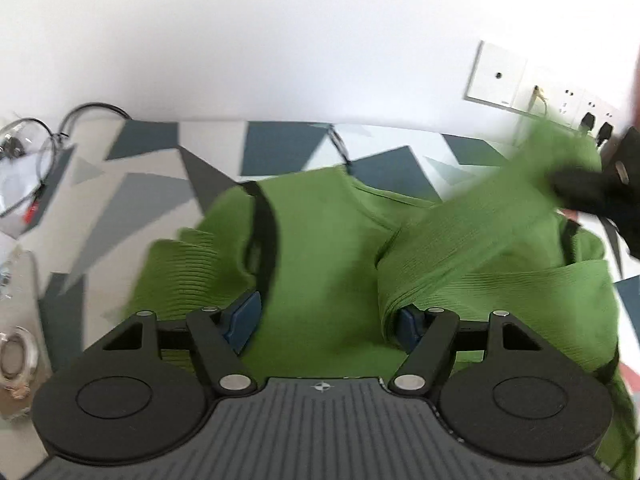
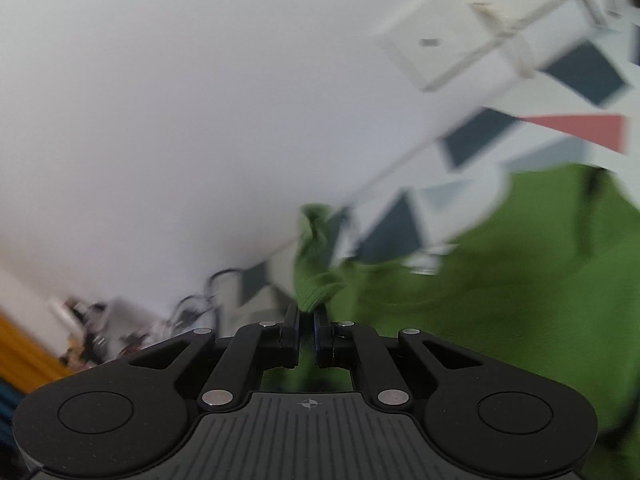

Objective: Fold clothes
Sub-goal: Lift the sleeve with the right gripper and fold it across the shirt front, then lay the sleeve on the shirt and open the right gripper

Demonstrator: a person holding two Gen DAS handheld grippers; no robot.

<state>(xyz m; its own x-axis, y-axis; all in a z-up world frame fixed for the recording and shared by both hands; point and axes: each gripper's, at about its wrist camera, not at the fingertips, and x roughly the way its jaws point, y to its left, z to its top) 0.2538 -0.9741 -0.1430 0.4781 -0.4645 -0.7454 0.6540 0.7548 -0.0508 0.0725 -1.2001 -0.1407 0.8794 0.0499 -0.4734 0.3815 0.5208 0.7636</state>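
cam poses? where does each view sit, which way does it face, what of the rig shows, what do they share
Left wrist: on the left gripper, angled down at the green garment on the patterned table cover; jaws apart over cloth; right gripper at far right.
Right wrist: on the right gripper, tilted toward the wall; jaws pinch a green fold.
Shared: garment, cover, wall sockets.

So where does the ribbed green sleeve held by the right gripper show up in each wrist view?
Left wrist view: the green sleeve rises from centre to the upper right, where the right gripper pinches it.
Right wrist view: the same sleeve stands just above centre, clamped between the right gripper pads.
Shared landmark: the geometric-patterned tablecloth under the green sweater.
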